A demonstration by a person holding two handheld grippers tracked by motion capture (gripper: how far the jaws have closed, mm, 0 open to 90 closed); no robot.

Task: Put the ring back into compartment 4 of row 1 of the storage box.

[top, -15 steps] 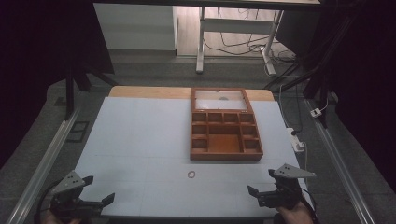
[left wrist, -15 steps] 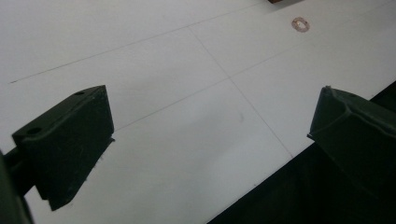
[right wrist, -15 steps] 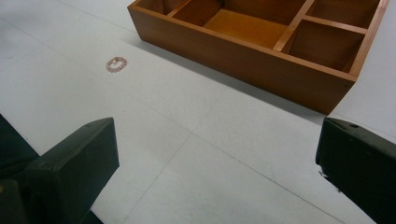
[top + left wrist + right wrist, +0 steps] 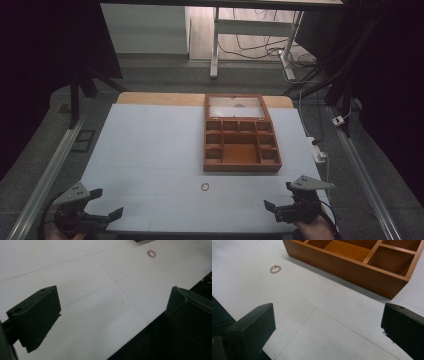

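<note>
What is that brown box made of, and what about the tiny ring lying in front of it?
The box looks like wood with a smooth orange-brown finish; its thin dividers and flat, square-cut walls suggest that. The ring looks like a loop of small pinkish beads, perhaps plastic or glass, but it is too small to tell for sure.

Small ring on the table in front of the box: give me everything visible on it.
The ring is a small pinkish loop that looks beaded or chain-like in the right gripper view, more like a tiny bracelet than a solid band; the material is too small to tell. It lies flat on the white table surface, just in front of the wooden compartment box and apart from it. Nothing touches it: both tongs sit back at the table's near edge.
</note>
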